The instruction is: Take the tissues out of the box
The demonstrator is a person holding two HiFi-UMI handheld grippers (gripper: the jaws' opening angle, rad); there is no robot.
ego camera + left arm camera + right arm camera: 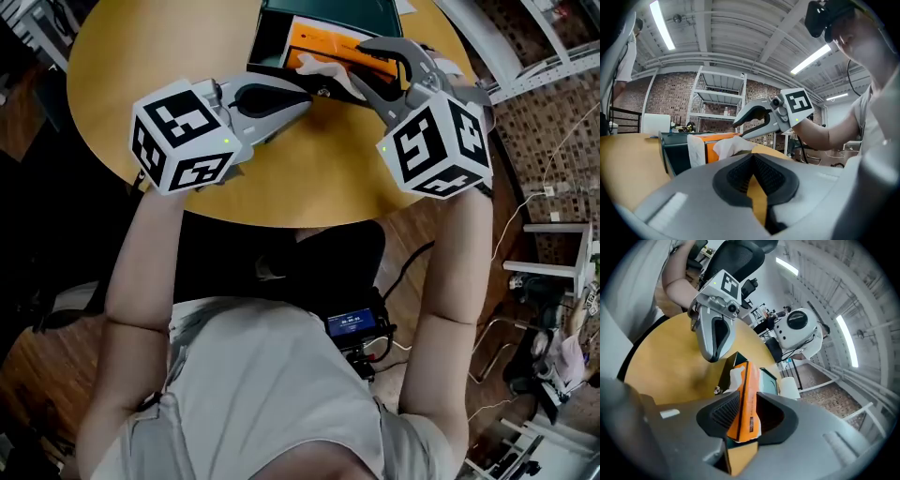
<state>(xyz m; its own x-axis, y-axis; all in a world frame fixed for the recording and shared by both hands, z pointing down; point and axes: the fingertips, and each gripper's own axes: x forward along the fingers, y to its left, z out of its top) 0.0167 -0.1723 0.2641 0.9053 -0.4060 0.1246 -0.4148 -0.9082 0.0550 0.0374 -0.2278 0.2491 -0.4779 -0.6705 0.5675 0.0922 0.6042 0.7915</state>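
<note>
There are two grippers, each with one marker cube, and one round yellow table (pixel 141 47) under them. At the upper middle of the head view stands one dark box (pixel 267 37), open, and in its opening lies one orange tissue pack (pixel 323 42). One white tissue (pixel 314 64) sticks out of the pack and hangs over the near edge of the box. The right gripper (pixel 361 64) comes from the right of the frame, and its two jaws are clamped on the orange pack, one pad on each flat side; in the right gripper view the pack stands on its edge between the pads. The left gripper (pixel 298 103) comes from the left of the frame, low over the table, with its jaws closed together and nothing between them. Its tips are just beside the near wall of the box and near the hanging tissue, but I cannot tell if they touch it. The jaws of the right gripper and the pack cover a part of the box opening, so the inside of the box is mostly hidden. The left marker cube (pixel 183 136) and the right marker cube (pixel 441 141) are in the middle of the head view, above the person's forearms. At the person's waist is one small device with a blue screen (pixel 352 323), and at the right edge some cables (pixel 525 206) lie on the floor. The left gripper view shows one metal shelf rack (pixel 719 101) before a brick wall. The right gripper view shows one black office chair (pixel 736 258) at the top.
</note>
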